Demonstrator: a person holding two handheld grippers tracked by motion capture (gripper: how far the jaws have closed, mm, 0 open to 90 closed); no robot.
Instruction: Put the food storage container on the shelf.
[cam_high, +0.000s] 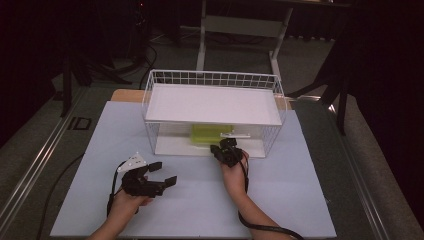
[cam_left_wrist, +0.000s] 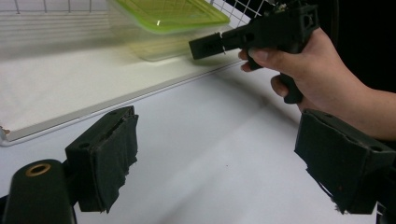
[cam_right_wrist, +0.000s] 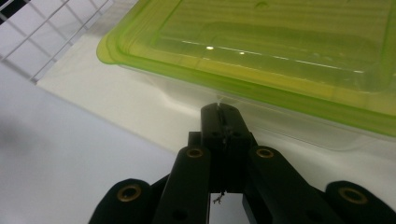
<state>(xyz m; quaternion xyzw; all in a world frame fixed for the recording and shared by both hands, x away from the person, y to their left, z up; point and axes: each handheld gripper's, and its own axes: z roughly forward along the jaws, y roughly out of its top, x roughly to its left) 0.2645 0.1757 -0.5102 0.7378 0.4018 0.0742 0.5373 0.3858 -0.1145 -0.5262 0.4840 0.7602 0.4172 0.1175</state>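
A clear box with a lime-green lid (cam_high: 210, 133) stands on the bottom board inside a white wire basket (cam_high: 150, 90). My right gripper (cam_high: 226, 145) is at the basket's open front, its jaws shut with nothing seen between them. In the right gripper view its tip (cam_right_wrist: 219, 112) sits just under the lid's rim (cam_right_wrist: 261, 46), close to the clear wall; I cannot tell whether it touches. My left gripper (cam_high: 166, 173) rests low over the table's left side, open and empty. Its view shows the wide pads (cam_left_wrist: 109, 154), the right gripper (cam_left_wrist: 201, 46) and the box (cam_left_wrist: 168, 18).
A white shelf board (cam_high: 215, 104) covers the top of the basket, leaving a low gap above the box. The basket stands at the back of a pale mat (cam_high: 200, 200). Table legs and dark floor lie beyond. A cable (cam_high: 260, 227) trails from the right hand.
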